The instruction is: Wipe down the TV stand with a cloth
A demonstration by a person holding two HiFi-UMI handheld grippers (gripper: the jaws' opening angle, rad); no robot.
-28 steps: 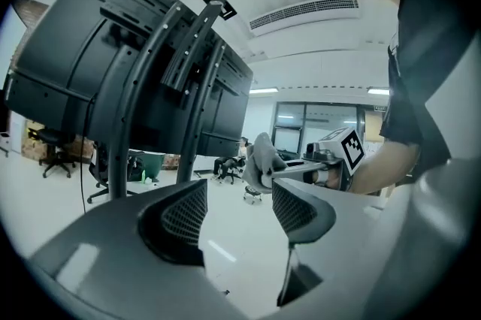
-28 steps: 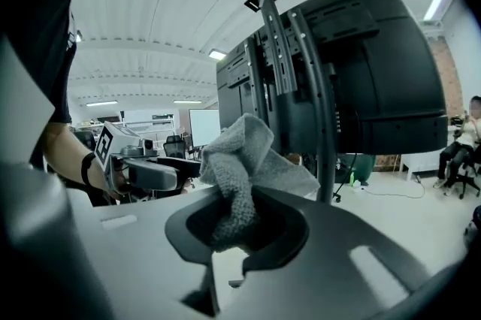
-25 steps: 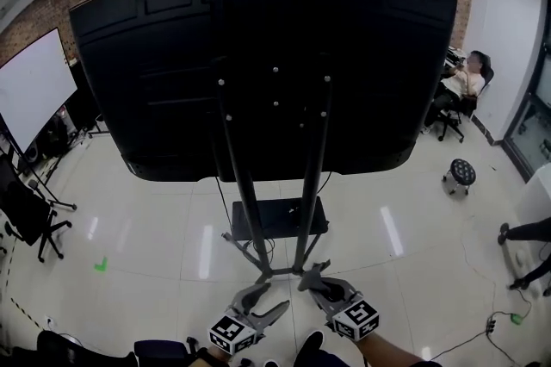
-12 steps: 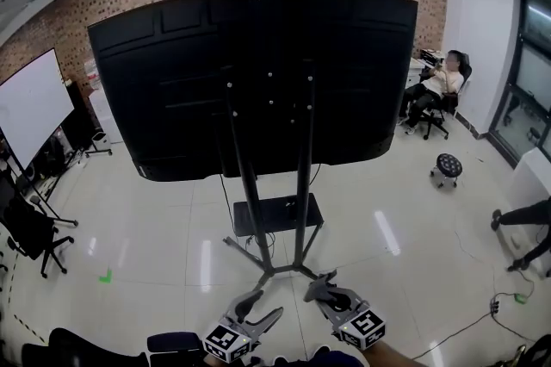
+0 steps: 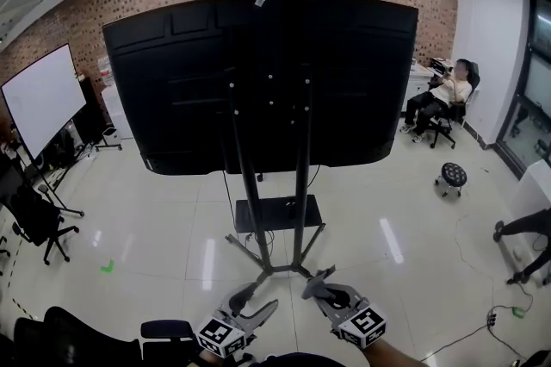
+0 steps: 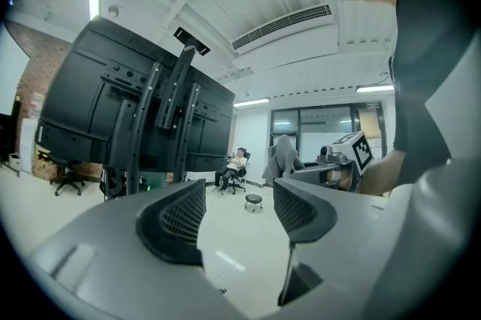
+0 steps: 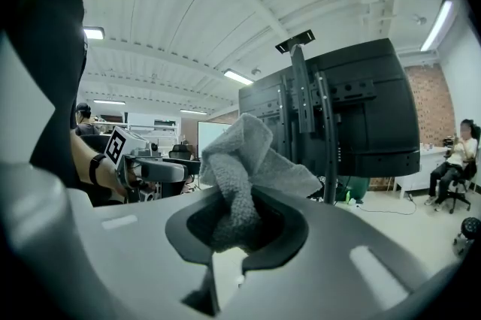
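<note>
The black TV stand [image 5: 274,184] carries a large TV seen from behind, with two upright poles and a low shelf [image 5: 277,215] over splayed feet. My left gripper [image 5: 251,301] is held low before the feet, open with nothing between its jaws [image 6: 239,209]. To its right, my right gripper [image 5: 317,283] is shut on a crumpled grey cloth [image 7: 242,164] that sticks up out of the jaws [image 7: 237,224]. Both grippers are apart from the stand. In the left gripper view the stand [image 6: 143,123] rises at the left; in the right gripper view the stand [image 7: 323,138] is at centre right.
A person sits on a chair [image 5: 443,98] at the back right, with a small stool [image 5: 452,176] nearby. A whiteboard [image 5: 43,98] and an office chair [image 5: 34,223] stand at the left. Someone's legs [image 5: 521,227] and a floor cable [image 5: 482,326] are at the right.
The head view has lifted and pulled back slightly, so more of the room shows. Both grippers stay low in front of the stand's feet, the cloth still held.
</note>
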